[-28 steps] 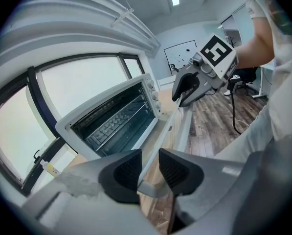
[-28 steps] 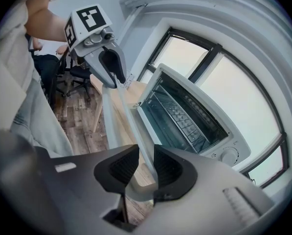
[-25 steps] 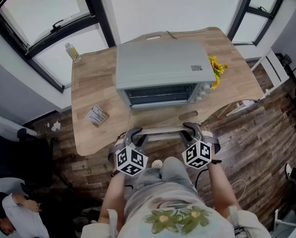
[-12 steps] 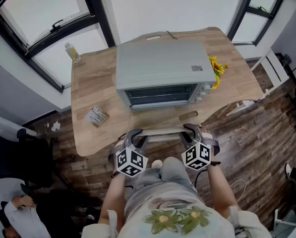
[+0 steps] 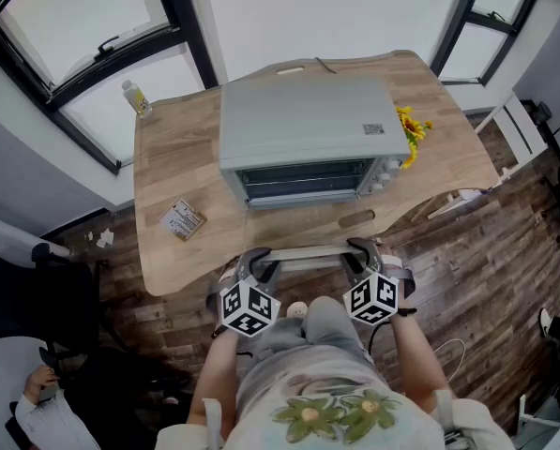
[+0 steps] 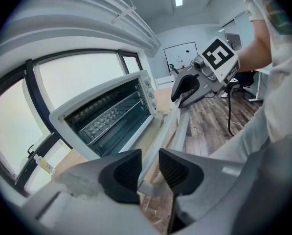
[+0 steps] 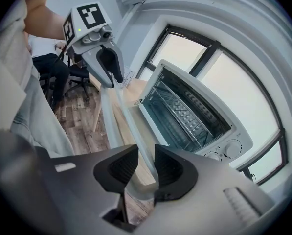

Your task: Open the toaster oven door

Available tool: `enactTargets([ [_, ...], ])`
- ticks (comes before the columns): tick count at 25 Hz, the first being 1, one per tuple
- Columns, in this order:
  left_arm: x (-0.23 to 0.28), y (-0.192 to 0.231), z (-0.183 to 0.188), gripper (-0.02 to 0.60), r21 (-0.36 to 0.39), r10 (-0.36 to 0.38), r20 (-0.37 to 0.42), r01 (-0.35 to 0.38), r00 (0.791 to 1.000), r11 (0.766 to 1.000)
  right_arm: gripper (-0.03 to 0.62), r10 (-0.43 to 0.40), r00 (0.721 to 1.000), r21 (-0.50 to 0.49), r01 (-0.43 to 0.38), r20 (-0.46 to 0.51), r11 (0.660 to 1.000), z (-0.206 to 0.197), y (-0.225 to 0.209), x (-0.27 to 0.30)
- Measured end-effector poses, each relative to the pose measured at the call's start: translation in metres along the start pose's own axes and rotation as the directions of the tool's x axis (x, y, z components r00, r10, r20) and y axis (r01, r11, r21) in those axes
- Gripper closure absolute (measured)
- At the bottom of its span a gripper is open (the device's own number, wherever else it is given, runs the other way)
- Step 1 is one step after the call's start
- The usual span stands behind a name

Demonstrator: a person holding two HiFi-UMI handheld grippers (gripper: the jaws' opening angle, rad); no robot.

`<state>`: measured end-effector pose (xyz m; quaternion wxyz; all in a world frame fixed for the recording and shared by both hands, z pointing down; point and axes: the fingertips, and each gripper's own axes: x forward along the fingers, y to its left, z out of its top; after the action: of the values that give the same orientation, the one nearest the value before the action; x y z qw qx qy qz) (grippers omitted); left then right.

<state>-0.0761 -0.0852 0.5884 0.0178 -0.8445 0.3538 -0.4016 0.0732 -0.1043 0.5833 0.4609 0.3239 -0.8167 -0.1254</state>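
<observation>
**A:** Status?

**B:** The toaster oven point(image 5: 303, 129) sits on the worktop point(image 5: 176, 157), straight ahead of both tongs. Its door point(image 5: 308, 228) is swung down roughly flat toward the tongs, so the cavity and rack point(image 6: 111, 116) are exposed. The handle point(image 5: 308, 251) runs across from one pair to the other.

**A:** Grip?

**B:** The left tongs point(image 6: 149, 163) are about half closed, pads clamped on the handle's left end. The right tongs point(image 7: 146, 158) do the same on the right end, with a similar narrow gap that the bar fills. Nothing else is held.

**A:** What's left to do?

**B:** My read is the door's at or near its stop, so just settle and release.
- Keep both ends level so the door doesn't twist on its hinges.
- Follow the hinge arc. Don't pull back toward the tongs, or the oven could slide on the worktop.
- Don't lean weight on the handle. A flat door is a long lever and could tip the box forward.
- Once it rests on its own, open both pairs together and back off away from the oven, clear of the bar.

**A:** Change vs a second back?

**B:** Basically none. The handle, door and both tongs are in the same place in the head view, and the oven hasn't shifted. Only the person point(image 5: 36, 411), off behind and left of the left tongs, has slid partly out of view.
</observation>
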Motion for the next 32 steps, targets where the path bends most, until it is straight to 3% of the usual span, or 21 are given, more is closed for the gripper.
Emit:
enactTargets([
  [32, 0.008, -0.019, -0.018, 0.453, -0.011, -0.052, -0.039, 0.052, 0.998, 0.999, 0.484, 0.022, 0.998, -0.017, -0.023, -0.053, 1.0, -0.015, 0.022, 0.007],
])
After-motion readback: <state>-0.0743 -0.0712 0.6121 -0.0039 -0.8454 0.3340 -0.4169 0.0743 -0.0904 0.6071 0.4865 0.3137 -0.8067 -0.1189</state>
